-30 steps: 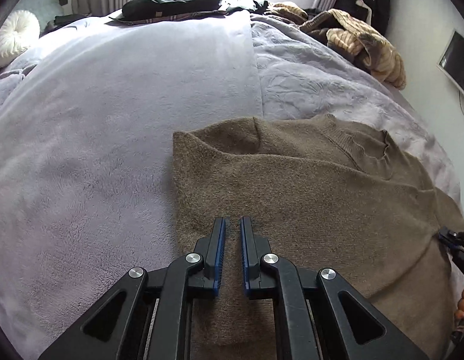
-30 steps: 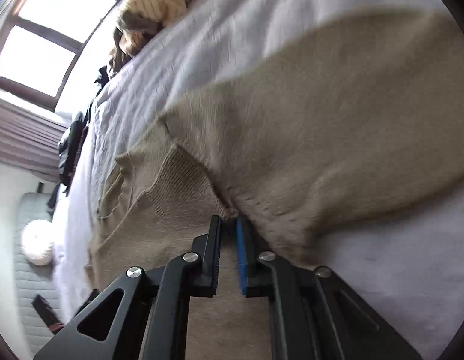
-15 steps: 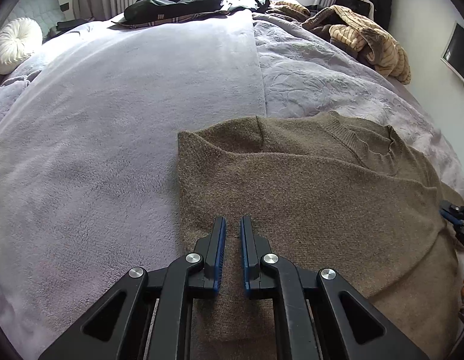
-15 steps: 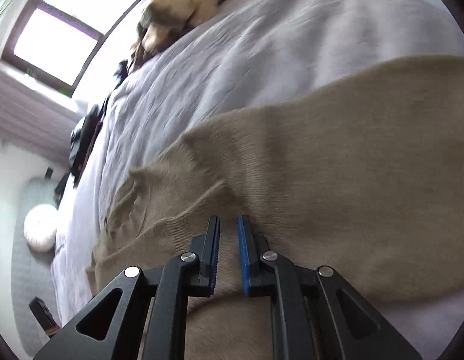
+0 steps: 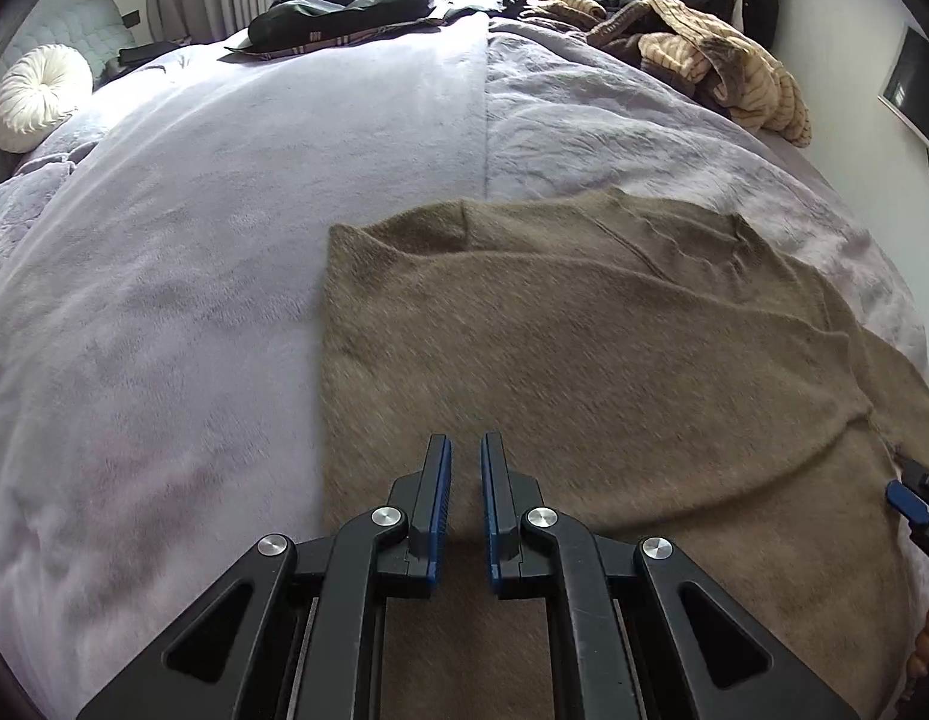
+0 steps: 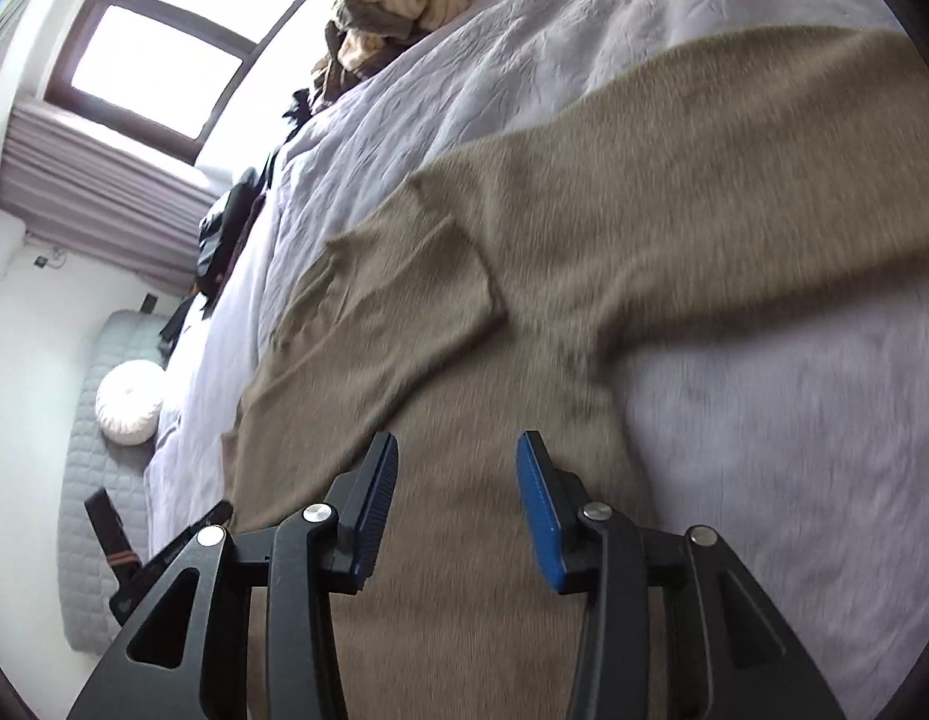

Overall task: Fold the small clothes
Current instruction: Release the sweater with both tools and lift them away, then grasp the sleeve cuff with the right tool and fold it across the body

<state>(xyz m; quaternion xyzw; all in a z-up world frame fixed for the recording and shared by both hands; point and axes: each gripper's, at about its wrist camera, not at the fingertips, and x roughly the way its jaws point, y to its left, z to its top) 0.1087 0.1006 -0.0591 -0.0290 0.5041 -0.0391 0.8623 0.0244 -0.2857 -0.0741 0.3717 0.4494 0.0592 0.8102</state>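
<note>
Brown sweater [image 5: 584,372] flat on lilac bedspread [image 5: 164,300], left side already folded in; left gripper [image 5: 464,450] nearly pressed together, empty, above fold; right gripper [image 6: 458,450] just been opening, nothing pinched; next: grab right sleeve [image 6: 734,192] near cuff, fold inward, keep edge straight.

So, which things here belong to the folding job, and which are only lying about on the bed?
Belong to the job:
- brown sweater, spread on the bed
- left gripper, shut, empty
- right gripper, jaws just opening, nothing pinched

Lying about:
- striped tan clothes pile
- dark jacket
- round white cushion
- lilac blanket
</note>
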